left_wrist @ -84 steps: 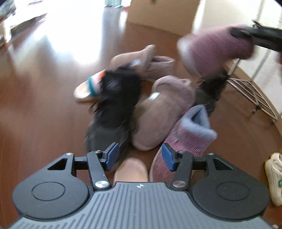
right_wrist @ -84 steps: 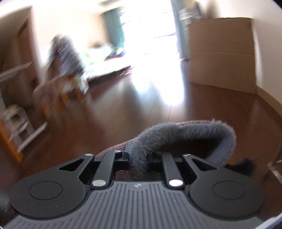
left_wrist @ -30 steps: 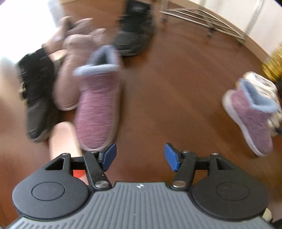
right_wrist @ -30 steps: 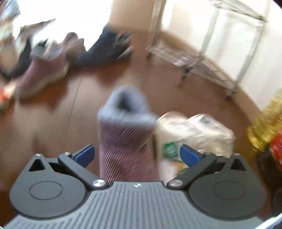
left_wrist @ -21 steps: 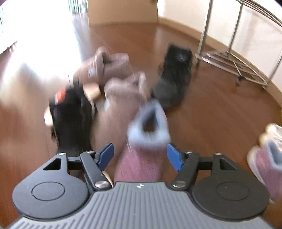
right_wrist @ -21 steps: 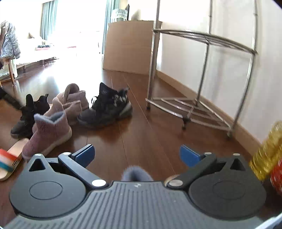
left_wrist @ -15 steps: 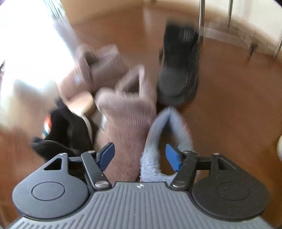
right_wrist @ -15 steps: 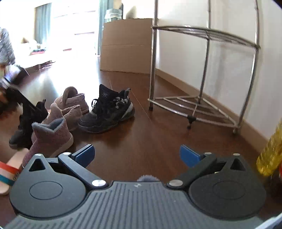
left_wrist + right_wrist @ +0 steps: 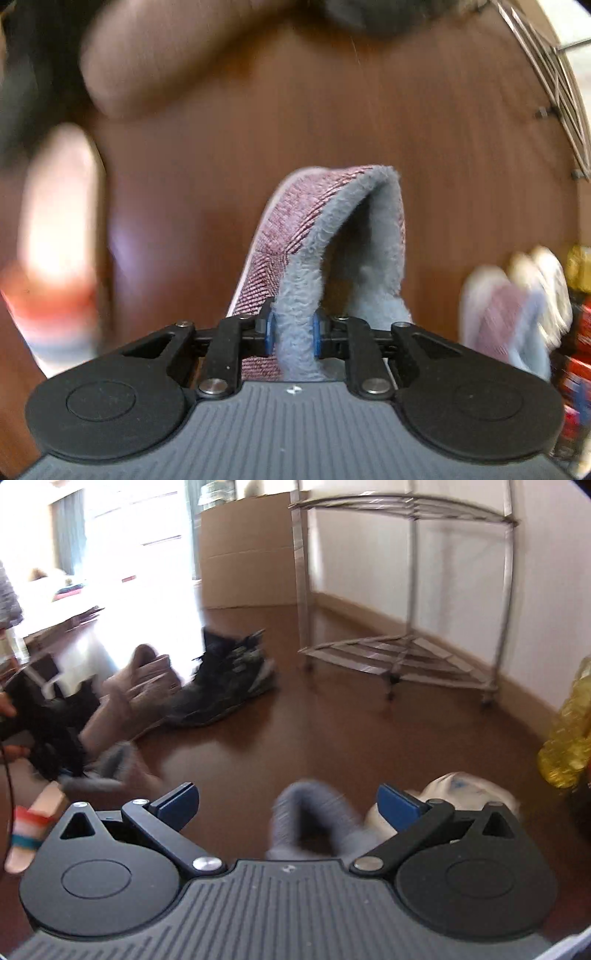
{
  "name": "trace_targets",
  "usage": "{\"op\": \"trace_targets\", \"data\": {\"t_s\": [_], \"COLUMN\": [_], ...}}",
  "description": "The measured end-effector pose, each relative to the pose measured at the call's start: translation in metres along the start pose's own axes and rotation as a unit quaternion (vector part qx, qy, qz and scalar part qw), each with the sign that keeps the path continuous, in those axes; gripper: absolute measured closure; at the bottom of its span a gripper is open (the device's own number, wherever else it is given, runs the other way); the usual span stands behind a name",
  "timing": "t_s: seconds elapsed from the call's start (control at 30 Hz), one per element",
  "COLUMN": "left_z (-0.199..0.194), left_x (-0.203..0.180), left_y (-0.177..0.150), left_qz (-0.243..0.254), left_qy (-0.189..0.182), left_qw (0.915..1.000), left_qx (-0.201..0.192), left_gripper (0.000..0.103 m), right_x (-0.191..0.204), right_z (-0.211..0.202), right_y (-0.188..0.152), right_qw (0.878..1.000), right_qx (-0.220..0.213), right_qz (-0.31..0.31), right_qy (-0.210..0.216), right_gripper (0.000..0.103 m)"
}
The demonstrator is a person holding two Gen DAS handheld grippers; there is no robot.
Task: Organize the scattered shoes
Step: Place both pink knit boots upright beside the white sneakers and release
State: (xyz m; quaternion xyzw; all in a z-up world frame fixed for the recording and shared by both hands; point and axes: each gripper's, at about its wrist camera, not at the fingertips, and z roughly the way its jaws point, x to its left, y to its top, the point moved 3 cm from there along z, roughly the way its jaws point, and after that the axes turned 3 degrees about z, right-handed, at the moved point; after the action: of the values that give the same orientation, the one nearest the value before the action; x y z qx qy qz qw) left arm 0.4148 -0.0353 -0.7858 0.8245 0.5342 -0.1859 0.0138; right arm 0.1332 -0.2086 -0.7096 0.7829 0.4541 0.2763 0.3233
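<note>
Left gripper (image 9: 291, 332) pinching the fleece cuff of a purple boot (image 9: 314, 236), its jaws just closed, right gripper (image 9: 288, 806) spread wide, empty, above second boot (image 9: 310, 819), wood floor (image 9: 280, 731)

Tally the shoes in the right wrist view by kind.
Purple boots: 2
Tan boots: 2
Black sneakers: 2 (one badly blurred)
White sneakers: 1 discernible
Striped slide: 1
Total: 8
</note>
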Motion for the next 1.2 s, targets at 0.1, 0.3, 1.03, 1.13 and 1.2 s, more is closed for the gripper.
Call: {"op": "trace_targets", "data": {"t_s": [0.1, 0.3, 1.03, 1.13, 1.2], "left_z": [-0.028, -0.073, -0.014, -0.009, -0.006], "left_x": [-0.034, -0.059, -0.081, -0.093, -0.098], "left_y": [-0.036, -0.077, -0.083, -0.084, -0.084], "left_qz": [0.139, 0.287, 0.32, 0.335, 0.337], "left_qy": [0.016, 0.141, 0.077, 0.069, 0.07], "left_qw": [0.99, 0.9369, 0.9424, 0.9376, 0.9367], "left_qx": [-0.021, -0.141, -0.061, -0.064, -0.063], "left_gripper": [0.077, 0.045, 0.045, 0.045, 0.045], "right_x": [0.021, 0.085, 0.019, 0.026, 0.035], "right_z": [0.006, 0.022, 0.003, -0.01, -0.008], "right_y": [-0.041, -0.108, -0.121, -0.131, -0.144], "right_qw": [0.996, 0.979, 0.977, 0.977, 0.976], "right_qx": [0.069, 0.133, 0.125, 0.12, 0.119], "right_qz": [-0.006, -0.052, -0.166, -0.171, -0.179], "right_qy": [0.05, 0.144, 0.05, 0.045, 0.032], "right_gripper": [0.001, 0.001, 0.022, 0.015, 0.023]}}
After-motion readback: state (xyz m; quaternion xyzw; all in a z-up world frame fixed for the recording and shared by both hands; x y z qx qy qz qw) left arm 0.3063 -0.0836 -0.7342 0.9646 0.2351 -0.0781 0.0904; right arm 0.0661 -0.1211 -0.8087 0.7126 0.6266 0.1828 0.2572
